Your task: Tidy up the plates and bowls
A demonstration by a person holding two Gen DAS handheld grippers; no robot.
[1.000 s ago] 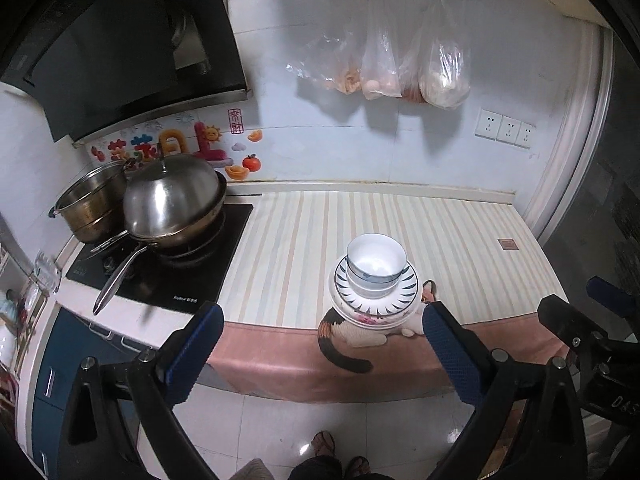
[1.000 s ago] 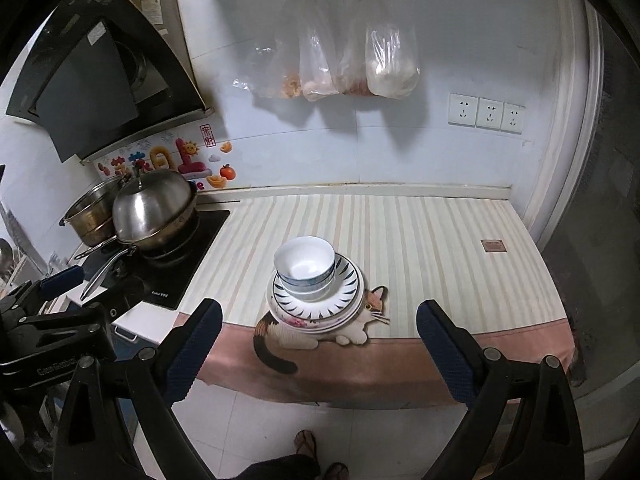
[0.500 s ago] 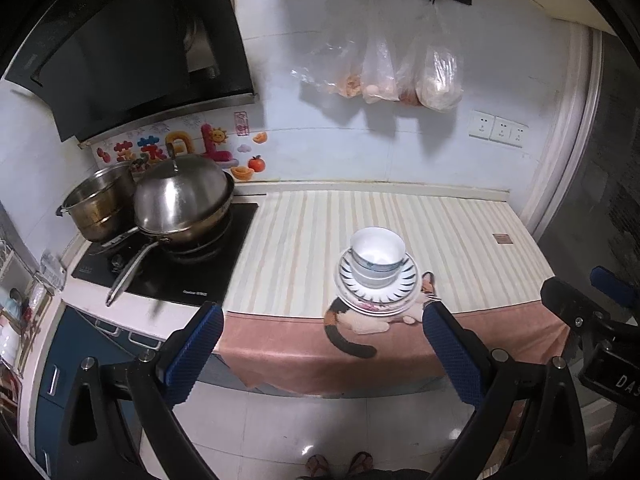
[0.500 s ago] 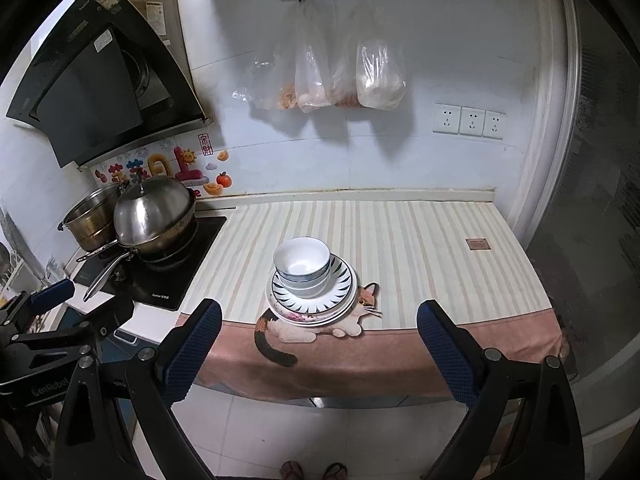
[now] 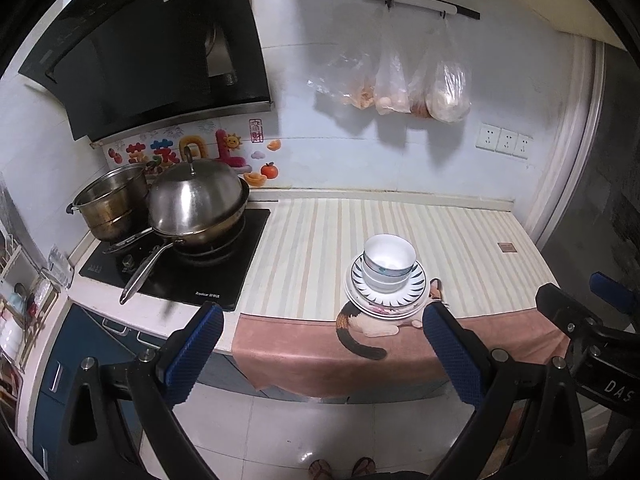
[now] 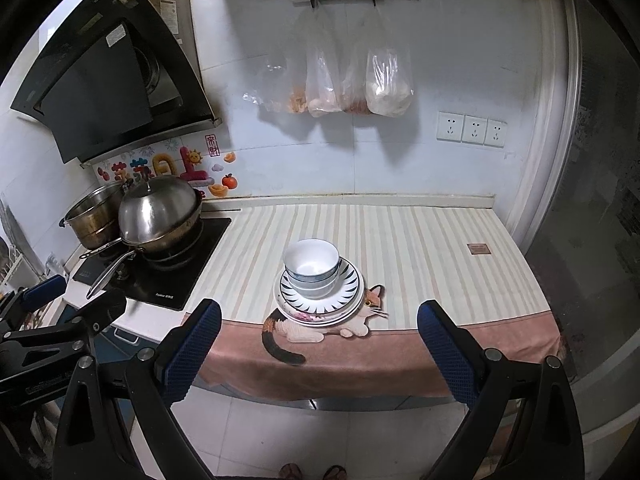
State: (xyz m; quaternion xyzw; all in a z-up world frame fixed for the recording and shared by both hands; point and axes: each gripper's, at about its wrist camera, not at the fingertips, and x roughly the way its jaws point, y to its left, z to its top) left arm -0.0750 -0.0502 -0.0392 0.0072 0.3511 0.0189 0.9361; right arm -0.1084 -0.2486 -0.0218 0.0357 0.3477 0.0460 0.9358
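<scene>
Stacked white bowls sit on a stack of plates, the top one with dark rim stripes, near the counter's front edge on a cat-print cloth. My left gripper is open and empty, held back from the counter above the floor. My right gripper is open and empty, also off the counter, with the stack straight ahead. Each gripper shows at the edge of the other's view.
A striped mat covers the counter. A lidded wok and a steel pot stand on the black hob at left. Plastic bags hang on the wall under a rail. A range hood hangs over the hob.
Both grippers have drawn back from the counter and away from the dish stack, which looks smaller now. The stack has not moved.
</scene>
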